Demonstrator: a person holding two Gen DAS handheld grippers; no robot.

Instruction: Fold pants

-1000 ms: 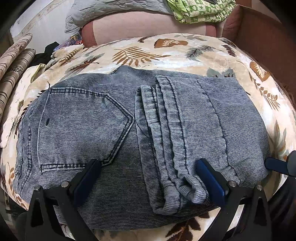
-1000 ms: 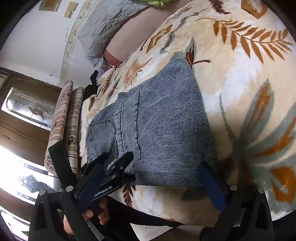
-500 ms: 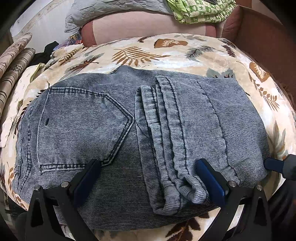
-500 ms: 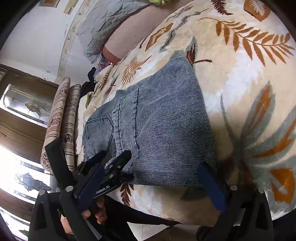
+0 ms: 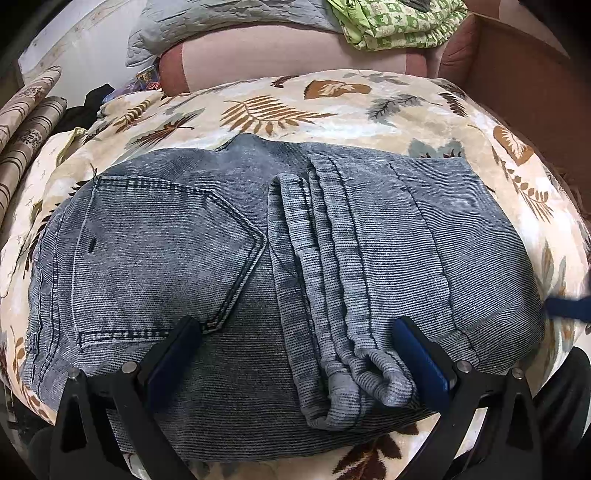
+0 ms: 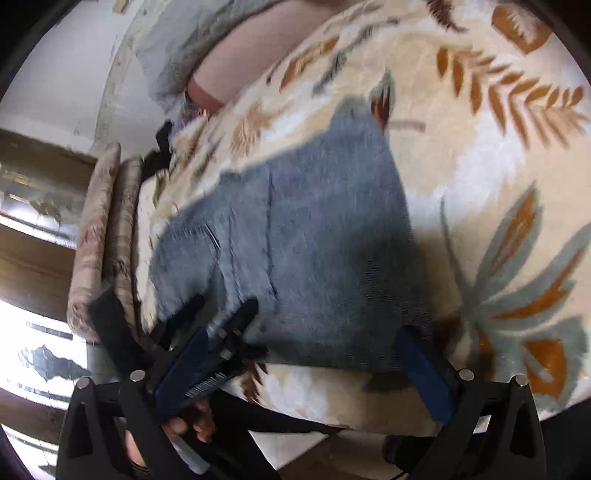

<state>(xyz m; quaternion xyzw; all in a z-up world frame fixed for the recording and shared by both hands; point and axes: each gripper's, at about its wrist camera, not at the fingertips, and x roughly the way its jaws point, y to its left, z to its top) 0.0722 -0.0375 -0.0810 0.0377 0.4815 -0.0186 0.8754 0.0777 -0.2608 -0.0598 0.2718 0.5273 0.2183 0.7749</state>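
Leaf-print blanket (image 5: 332,107), green cloth (image 5: 399,26), grey quilt (image 5: 221,22)

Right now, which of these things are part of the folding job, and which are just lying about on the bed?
Part of the job:
folded jeans
left gripper, open over the jeans
right gripper, open at their edge

Just lying about:
leaf-print blanket underneath
green patterned cloth
grey quilt
striped rolls
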